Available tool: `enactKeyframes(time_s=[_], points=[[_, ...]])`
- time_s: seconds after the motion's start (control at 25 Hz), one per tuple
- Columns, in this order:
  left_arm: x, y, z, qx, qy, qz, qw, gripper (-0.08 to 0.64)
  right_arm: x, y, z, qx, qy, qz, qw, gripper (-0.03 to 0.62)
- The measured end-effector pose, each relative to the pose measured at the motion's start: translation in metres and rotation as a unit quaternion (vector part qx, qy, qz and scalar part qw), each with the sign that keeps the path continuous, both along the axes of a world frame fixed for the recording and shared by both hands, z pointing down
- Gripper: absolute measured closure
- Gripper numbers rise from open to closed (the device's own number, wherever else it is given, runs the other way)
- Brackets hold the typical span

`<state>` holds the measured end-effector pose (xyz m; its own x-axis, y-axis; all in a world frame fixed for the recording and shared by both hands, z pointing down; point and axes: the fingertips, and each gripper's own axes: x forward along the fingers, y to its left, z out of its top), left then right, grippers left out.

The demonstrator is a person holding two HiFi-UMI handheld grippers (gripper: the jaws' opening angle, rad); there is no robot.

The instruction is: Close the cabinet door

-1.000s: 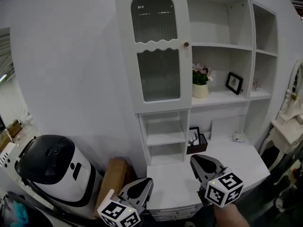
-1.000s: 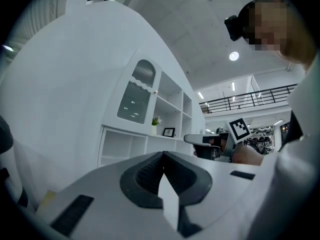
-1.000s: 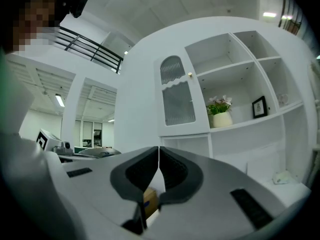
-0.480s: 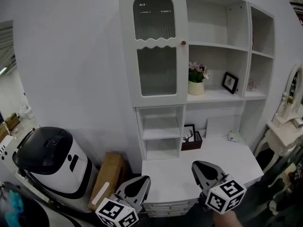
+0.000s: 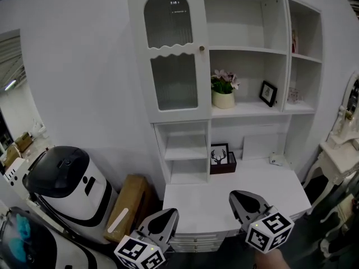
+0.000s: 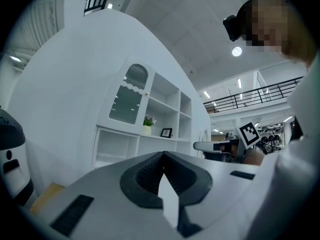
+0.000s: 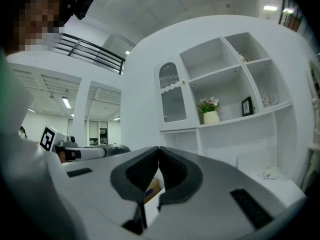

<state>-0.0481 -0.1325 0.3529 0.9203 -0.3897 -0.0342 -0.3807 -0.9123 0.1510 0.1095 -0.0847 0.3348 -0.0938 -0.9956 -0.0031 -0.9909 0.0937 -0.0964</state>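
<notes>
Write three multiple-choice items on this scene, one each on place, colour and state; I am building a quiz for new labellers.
1. The flower pot stands: A right of the glass door; B left of it; C above it.
2. The cabinet is: A brown; B white; C black.
3. The right tongs are: A wide open; B shut on something; C shut, empty.
Key: A, it shows just right of the door; B, every panel is white; C, the jaws meet with nothing between.

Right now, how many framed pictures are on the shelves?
2: one framed picture right of the flower pot, one deer picture in the niche below. Others may be hidden.
</notes>
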Motion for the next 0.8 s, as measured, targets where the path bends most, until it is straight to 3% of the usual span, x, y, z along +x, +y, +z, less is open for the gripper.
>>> enactKeyframes(time_s=[0.32,0.8], points=[[0.013,0.036,-0.005,0.013,-0.007,-0.027,0.9995,0.555,0.014,0.026,0.002,0.003,0.0,-0.031,1.0,0.588],[0.035,0.069,0.013,-0.005,-0.007,-0.045,0.999,0.555,0.026,0.055,0.021,-0.013,-0.001,-0.061,0.998,0.588]])
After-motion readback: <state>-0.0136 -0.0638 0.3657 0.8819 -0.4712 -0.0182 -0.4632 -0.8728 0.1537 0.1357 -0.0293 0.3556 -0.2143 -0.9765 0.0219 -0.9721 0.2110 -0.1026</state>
